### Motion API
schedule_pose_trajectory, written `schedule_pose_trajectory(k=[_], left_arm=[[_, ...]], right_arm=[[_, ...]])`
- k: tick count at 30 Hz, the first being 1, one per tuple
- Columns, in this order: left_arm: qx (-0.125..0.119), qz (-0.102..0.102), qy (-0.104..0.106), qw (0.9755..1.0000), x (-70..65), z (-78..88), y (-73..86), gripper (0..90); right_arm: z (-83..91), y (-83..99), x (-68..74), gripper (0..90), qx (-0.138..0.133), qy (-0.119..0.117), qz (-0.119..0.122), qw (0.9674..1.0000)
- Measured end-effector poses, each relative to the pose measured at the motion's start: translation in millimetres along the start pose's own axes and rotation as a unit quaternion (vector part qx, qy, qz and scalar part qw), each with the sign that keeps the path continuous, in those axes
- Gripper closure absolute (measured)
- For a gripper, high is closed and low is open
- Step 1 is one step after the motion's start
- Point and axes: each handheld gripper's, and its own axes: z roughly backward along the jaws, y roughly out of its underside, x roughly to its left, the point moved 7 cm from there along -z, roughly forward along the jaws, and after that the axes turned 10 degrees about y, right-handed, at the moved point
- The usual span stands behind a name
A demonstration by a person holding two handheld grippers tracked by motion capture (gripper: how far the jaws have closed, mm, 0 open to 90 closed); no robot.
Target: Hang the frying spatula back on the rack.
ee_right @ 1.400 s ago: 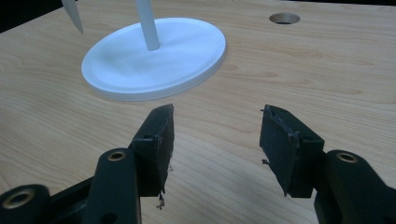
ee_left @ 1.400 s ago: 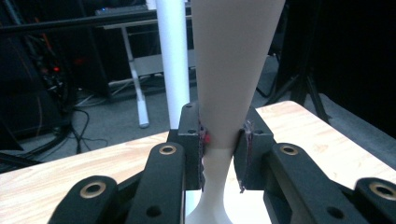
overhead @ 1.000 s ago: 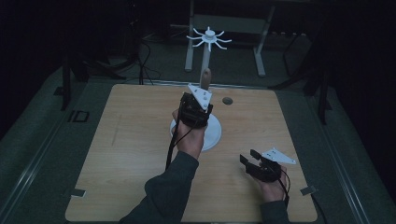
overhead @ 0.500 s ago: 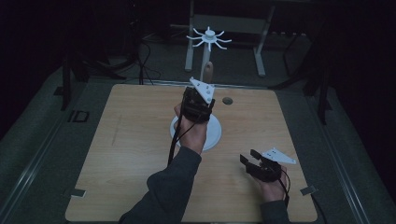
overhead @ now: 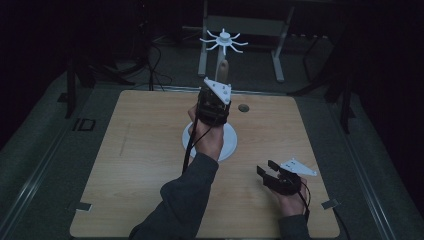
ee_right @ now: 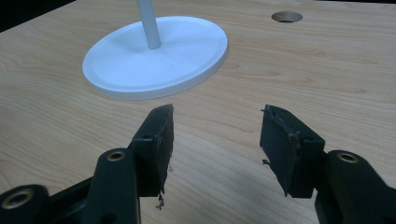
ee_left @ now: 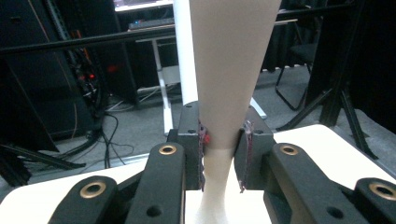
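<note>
A white stand has a round base [overhead: 229, 144] [ee_right: 140, 65] on the wooden table, a thin pole [ee_right: 148, 23] [ee_left: 184, 51] and a spoked top [overhead: 223, 40]. My left gripper [overhead: 215, 97] [ee_left: 223, 126] is raised over the base, beside the pole, and is shut on a beige tapered piece [ee_left: 231, 70] [overhead: 225, 67]. The pads press its narrow part, where it turns white lower down. My right gripper [overhead: 267, 170] [ee_right: 217, 112] stays low over the table at the front right, open, nothing between its fingers, pointing toward the base.
A small round hole [overhead: 243, 107] [ee_right: 286, 17] is in the tabletop [overhead: 130, 150] right of the stand. Dark floor, cables and a metal frame lie beyond the far edge. Tape marks sit near both front corners.
The left gripper has lifted a little with the beige piece held in it. The right gripper has kept still.
</note>
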Motion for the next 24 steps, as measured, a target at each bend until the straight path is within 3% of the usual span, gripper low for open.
schedule_pose_trajectory(k=[24], left_arm=[[0.025, 0.002, -0.038, 0.9990, 5.9, -20.2, -9.6, 74.9]], right_arm=[[0.4, -0.4, -0.1, 44.2, -0.001, -0.002, -0.003, 1.0000]])
